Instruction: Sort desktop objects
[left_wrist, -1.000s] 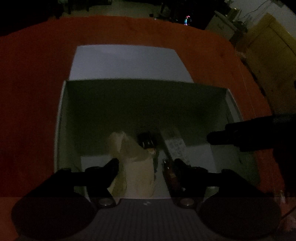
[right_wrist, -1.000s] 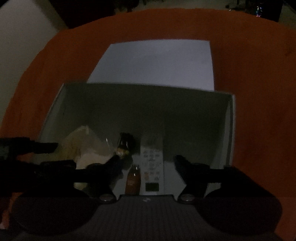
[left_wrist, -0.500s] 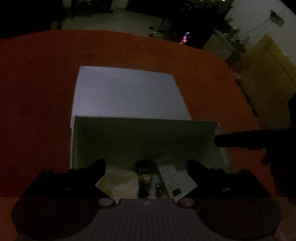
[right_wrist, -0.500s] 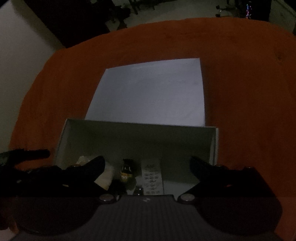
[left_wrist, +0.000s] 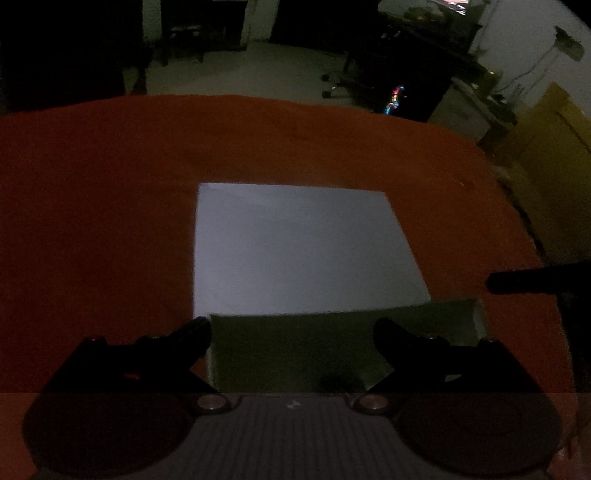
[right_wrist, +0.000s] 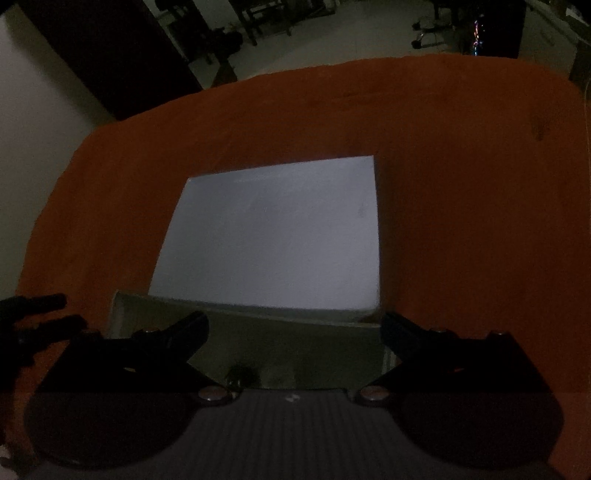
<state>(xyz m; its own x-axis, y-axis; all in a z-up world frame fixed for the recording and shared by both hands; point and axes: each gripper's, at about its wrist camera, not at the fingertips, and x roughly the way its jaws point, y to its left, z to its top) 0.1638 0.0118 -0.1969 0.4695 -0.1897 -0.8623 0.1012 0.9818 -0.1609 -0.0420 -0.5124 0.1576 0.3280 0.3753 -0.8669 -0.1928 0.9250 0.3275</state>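
Both grippers have been pulled up and back from the box over the last second, so the view is now tipped toward the far side of the room. A second ago a crumpled bag, a small bottle and a remote were seen inside the box; now only its far inner wall is shown.

Largest to smallest: the orange tabletop is spread across both views, with nothing loose seen on it. The white lid is laid flat just beyond the white box, touching its far edge. The left gripper is held wide open with nothing between its fingers, and the same goes for the right gripper, which is spread and empty over the near part of the box.

With the things in the box and both claws released, it looks like the sorting is at or close to its end, though that's only a guess.

What can't be made out: the box floor is cut off by the gripper bodies, so its contents are hidden. A dark blob is seen low in the right wrist view, too dim to identify.
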